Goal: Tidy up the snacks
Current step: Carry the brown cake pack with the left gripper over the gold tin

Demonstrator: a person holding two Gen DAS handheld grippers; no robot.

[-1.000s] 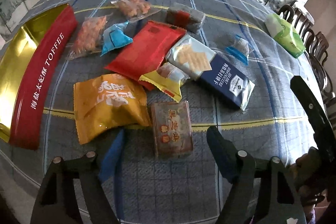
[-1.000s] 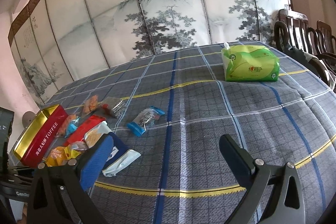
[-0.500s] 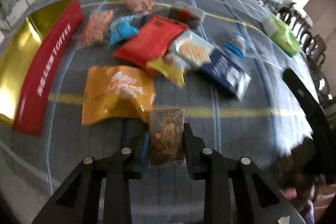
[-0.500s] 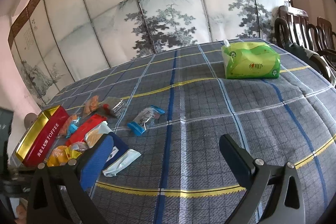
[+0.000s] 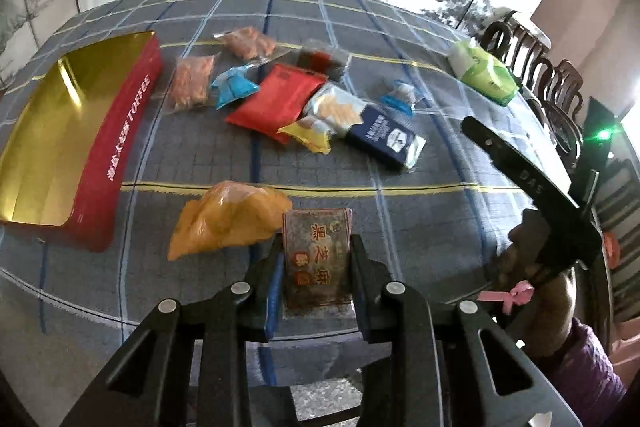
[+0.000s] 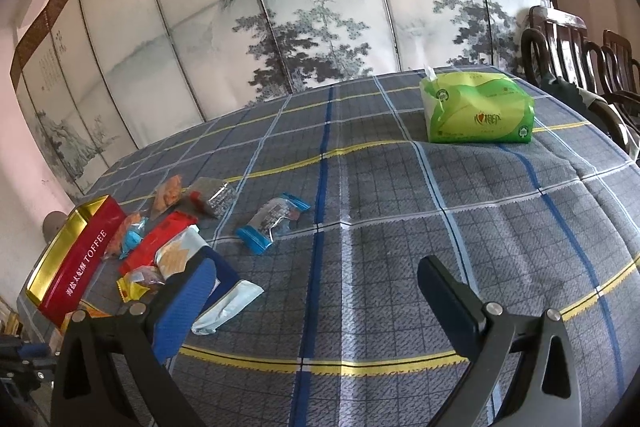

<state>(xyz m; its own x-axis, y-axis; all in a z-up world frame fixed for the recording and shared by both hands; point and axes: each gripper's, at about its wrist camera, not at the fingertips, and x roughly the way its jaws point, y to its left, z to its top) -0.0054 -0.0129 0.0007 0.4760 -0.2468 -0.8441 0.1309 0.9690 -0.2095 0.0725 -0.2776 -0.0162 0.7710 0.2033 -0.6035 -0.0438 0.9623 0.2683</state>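
Note:
My left gripper (image 5: 316, 251) is shut on a brown snack packet (image 5: 316, 259) with Chinese characters and holds it above the table's near edge. An orange bag (image 5: 228, 219) lies just left of it. Further back lie a red packet (image 5: 276, 101), a navy cracker pack (image 5: 384, 137), a yellow packet (image 5: 306, 135), a blue packet (image 5: 234, 89) and clear-wrapped snacks. The open red and gold toffee tin (image 5: 120, 147) stands at the left; it also shows in the right wrist view (image 6: 80, 263). My right gripper (image 6: 316, 291) is open and empty above the tablecloth.
A green tissue pack (image 6: 478, 113) sits at the far right of the table. A blue-ended wrapped snack (image 6: 272, 221) lies alone mid-table. Wooden chairs (image 6: 572, 47) stand at the right edge. A painted folding screen (image 6: 320, 7) backs the table.
My left gripper closed on the brown packet and lifted it back toward the near edge. The orange bag has shifted and crumpled. The right gripper has stayed put.

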